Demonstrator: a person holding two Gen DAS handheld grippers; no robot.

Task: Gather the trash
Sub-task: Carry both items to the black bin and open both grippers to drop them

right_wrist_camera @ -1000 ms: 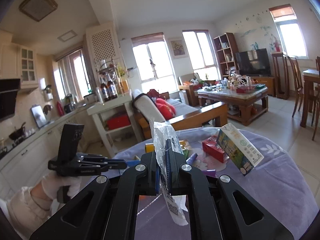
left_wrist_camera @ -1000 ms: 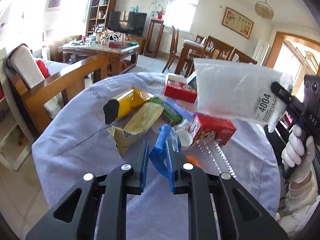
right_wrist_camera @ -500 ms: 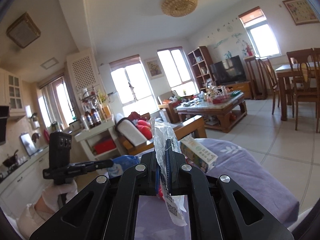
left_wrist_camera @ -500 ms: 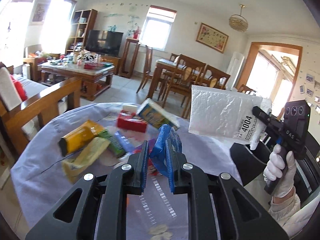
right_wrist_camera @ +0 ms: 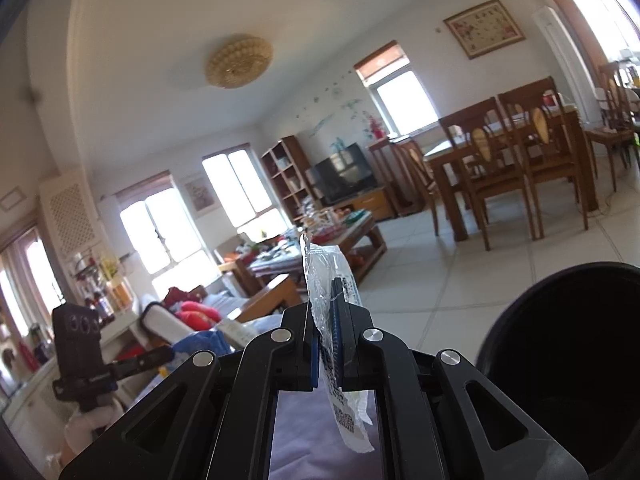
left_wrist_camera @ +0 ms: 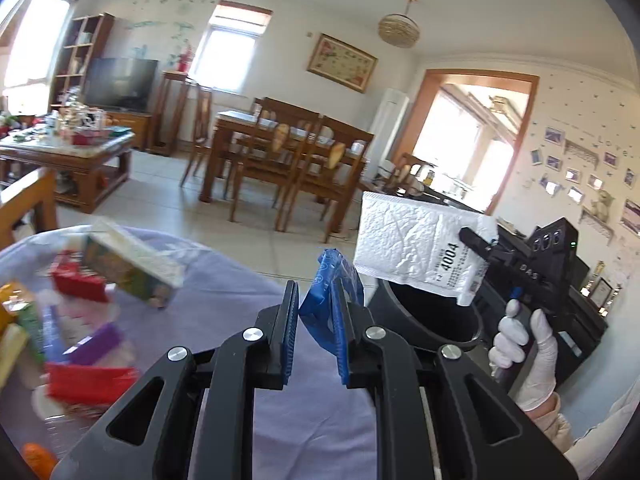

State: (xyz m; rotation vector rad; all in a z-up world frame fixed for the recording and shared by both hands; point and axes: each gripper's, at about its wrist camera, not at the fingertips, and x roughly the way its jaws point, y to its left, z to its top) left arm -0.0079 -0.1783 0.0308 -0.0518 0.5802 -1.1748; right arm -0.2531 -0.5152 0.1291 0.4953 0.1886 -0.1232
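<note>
My left gripper [left_wrist_camera: 316, 312] is shut on a crumpled blue wrapper [left_wrist_camera: 330, 280] and holds it above the table's right edge. My right gripper [right_wrist_camera: 328, 320] is shut on a white padded mailer [left_wrist_camera: 416, 248], seen edge-on in the right wrist view [right_wrist_camera: 324, 276]. In the left wrist view the mailer hangs over the open black trash bin [left_wrist_camera: 436, 316] beside the table. The bin's rim also shows in the right wrist view [right_wrist_camera: 532, 304]. Several boxes and wrappers [left_wrist_camera: 128, 268] lie on the purple tablecloth [left_wrist_camera: 240, 280] at the left.
A wooden dining table with chairs [left_wrist_camera: 288, 152] stands behind on the tiled floor. A coffee table [left_wrist_camera: 68, 152] and TV are at the back left. A black cabinet [left_wrist_camera: 576, 292] stands behind the right gripper.
Both grippers have swung right, away from the table's trash pile toward the black bin. The mailer now hangs over the bin opening. Both grips are unchanged.
</note>
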